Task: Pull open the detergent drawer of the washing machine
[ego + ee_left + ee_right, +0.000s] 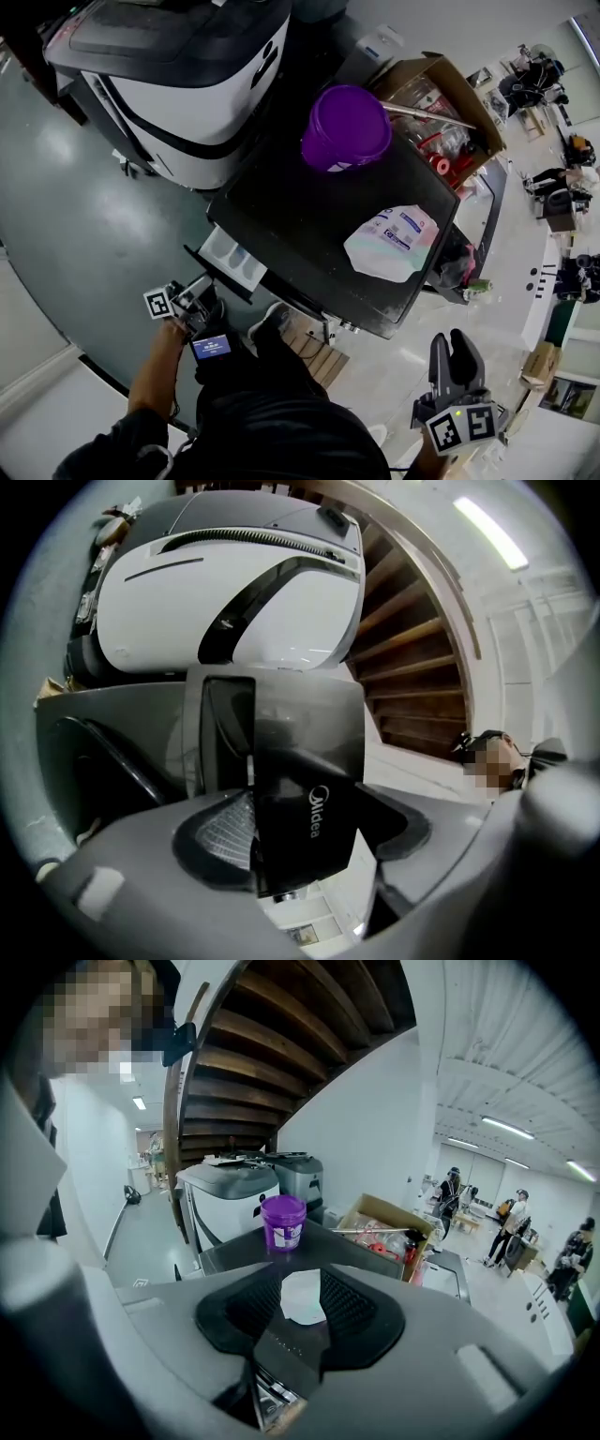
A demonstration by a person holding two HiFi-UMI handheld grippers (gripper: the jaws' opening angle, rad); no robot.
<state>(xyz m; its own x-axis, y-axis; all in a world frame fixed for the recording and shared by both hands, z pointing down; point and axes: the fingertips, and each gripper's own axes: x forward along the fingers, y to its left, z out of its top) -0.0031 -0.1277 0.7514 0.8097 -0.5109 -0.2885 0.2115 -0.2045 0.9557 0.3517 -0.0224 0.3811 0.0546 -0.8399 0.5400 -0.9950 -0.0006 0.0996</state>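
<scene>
drawer: detergent drawer [232, 258] stands well out from the washing machine [309, 230] front, white compartments exposed
left gripper [208, 291]: jaws clamped on the drawer's dark front
right gripper [455, 347]: jaws apart, empty, well clear of the machine
left to do: judged little, perhaps the last of the travel

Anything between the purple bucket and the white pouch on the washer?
Nothing. In the head view, only bare dark washer top separates the purple bucket from the white pouch.

A glossy dark green floor [66, 187] meets paler flooring [506, 281] toward the right edge of the head view. A wooden staircase [272, 1044] curves overhead beside a white wall [375, 1119]; long strip lights [511, 1127] line the white ceiling [487, 1063].
</scene>
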